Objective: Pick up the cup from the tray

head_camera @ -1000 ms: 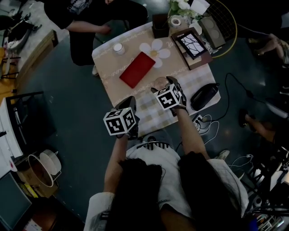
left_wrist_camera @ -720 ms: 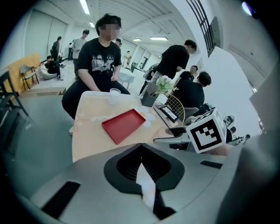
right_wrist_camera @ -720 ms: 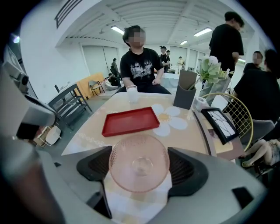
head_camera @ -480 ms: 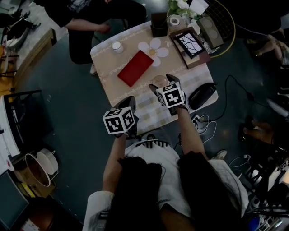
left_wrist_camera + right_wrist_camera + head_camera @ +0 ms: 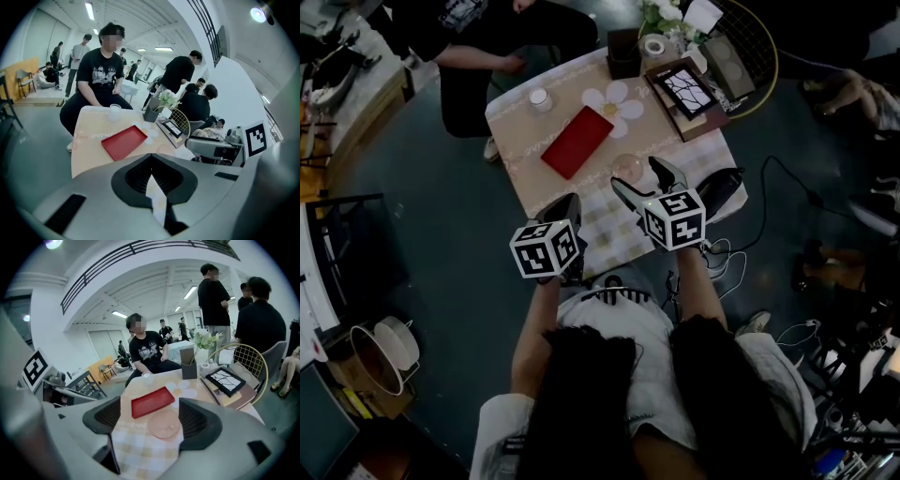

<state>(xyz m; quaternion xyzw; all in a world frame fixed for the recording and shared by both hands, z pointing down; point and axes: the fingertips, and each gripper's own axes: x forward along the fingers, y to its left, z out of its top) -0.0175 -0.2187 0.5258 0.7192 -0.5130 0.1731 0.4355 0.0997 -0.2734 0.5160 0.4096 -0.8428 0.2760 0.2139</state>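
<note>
Left gripper (image 5: pixel 151 158) is at the table's (image 5: pixel 520 131) near edge, jaws shut together with nothing in them. Right gripper (image 5: pixel 636 174) is over the checked cloth toward the near right corner, jaws wide apart, clamping nothing. Pink translucent cup (image 5: pixel 165 423) stands on the cloth, lined up between those open jaws; can't tell if a tip touches it. Cup is off the red tray (image 5: pixel 577 141), just beside its near side. Tray lies skewed mid-table. Beyond it: white flower mat (image 5: pixel 616 105), small white cup (image 5: pixel 544 98) near the far left corner, framed picture (image 5: pixel 686 89) at the far right corner.
</note>
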